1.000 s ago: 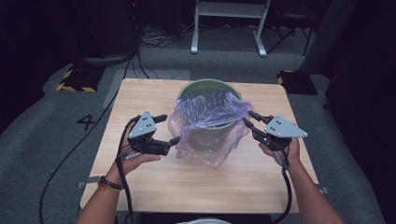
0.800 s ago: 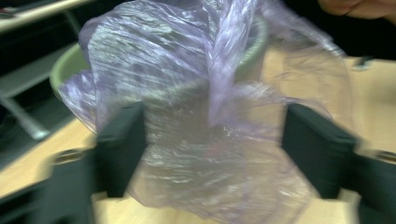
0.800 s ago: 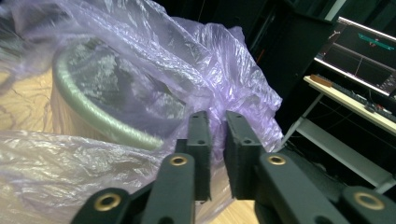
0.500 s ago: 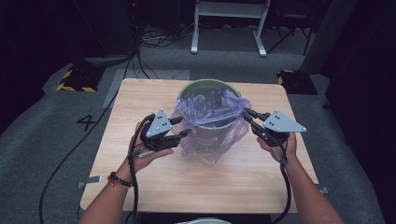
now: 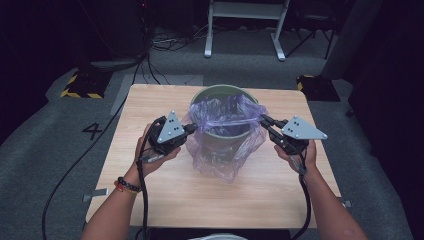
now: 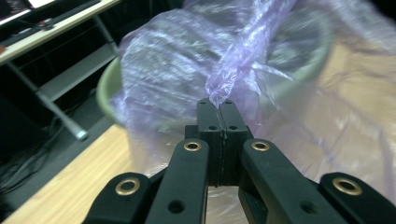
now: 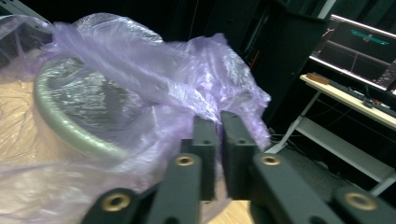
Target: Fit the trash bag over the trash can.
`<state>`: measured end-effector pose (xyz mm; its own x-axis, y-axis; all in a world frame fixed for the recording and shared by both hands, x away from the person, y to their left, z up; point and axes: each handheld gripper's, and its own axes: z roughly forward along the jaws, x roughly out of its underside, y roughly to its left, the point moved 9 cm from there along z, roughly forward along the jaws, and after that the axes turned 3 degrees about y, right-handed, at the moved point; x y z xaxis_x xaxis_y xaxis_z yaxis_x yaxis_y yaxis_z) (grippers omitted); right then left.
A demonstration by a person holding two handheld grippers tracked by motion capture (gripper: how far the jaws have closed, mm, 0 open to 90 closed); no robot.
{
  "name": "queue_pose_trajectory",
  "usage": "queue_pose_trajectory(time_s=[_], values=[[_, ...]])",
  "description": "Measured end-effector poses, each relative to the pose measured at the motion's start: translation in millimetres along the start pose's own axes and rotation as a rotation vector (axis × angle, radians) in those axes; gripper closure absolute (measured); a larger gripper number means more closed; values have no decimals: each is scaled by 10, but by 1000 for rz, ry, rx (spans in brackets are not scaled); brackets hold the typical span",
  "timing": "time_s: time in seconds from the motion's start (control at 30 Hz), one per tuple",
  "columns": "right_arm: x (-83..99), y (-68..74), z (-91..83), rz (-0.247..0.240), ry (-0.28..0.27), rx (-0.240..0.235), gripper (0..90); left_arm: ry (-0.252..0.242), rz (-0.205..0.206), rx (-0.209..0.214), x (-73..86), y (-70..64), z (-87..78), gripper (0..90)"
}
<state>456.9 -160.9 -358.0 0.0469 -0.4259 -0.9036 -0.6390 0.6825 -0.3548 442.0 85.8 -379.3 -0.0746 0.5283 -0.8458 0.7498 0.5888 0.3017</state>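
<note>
A pale green bucket stands at the middle of the wooden table, and a thin purple plastic bag is draped over and around it. My left gripper is at the bag's left edge, and in the left gripper view it is shut on a twisted strand of the bag in front of the bucket rim. My right gripper holds the bag's right edge. In the right gripper view it is shut on the film beside the rim. The bag's mouth is stretched between both grippers.
Bare tabletop lies in front of the bucket. On the grey floor beyond are cables, two black-and-yellow striped blocks and a white metal stand. A floor mark "4" is left of the table.
My left gripper has moved right and up to the bag's left edge and now grips it. The right gripper has stayed nearly in place on the bag.
</note>
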Motion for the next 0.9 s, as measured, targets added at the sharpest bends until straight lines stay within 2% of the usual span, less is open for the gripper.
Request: queue_pose_trajectory(time_s=[0.03, 0.07, 0.13, 0.2, 0.3, 0.37, 0.4, 0.43, 0.5, 0.6, 0.67, 0.77, 0.9], values=[[7, -21, -4, 4, -3, 13, 892, 10, 16, -23, 12, 50, 9, 899], [20, -49, -9, 6, -5, 34, 899, 11, 12, -28, 21, 100, 26, 899], [64, -71, -2, 18, 2, 34, 900, -1, -14, -10, 14, 145, 58, 899], [133, -84, 38, 21, 22, 44, 900, 16, 5, -35, 20, 197, 111, 900], [199, -94, 98, 29, 40, 52, 887, 13, -11, -45, 22, 254, 183, 900], [224, -156, 128, 37, 45, 104, 752, 1, -38, -40, 19, 291, 199, 900], [231, -202, 136, 61, 47, 127, 680, -7, -55, -38, 15, 312, 201, 900], [229, -238, 141, 83, 44, 128, 604, -13, -66, -33, 11, 327, 202, 900], [215, -271, 122, 117, 40, 107, 519, -17, -73, -35, 8, 343, 203, 900], [169, -253, 25, 145, 14, 92, 448, -9, -71, -29, 40, 333, 220, 900], [142, -169, -93, 159, -7, 68, 399, -17, -90, -21, 67, 322, 216, 900], [121, -58, -212, 132, -24, 58, 352, -9, -102, -19, 122, 324, 223, 900], [106, -10, -332, 135, -30, 54, 314, -12, -121, -19, 154, 339, 217, 900]])
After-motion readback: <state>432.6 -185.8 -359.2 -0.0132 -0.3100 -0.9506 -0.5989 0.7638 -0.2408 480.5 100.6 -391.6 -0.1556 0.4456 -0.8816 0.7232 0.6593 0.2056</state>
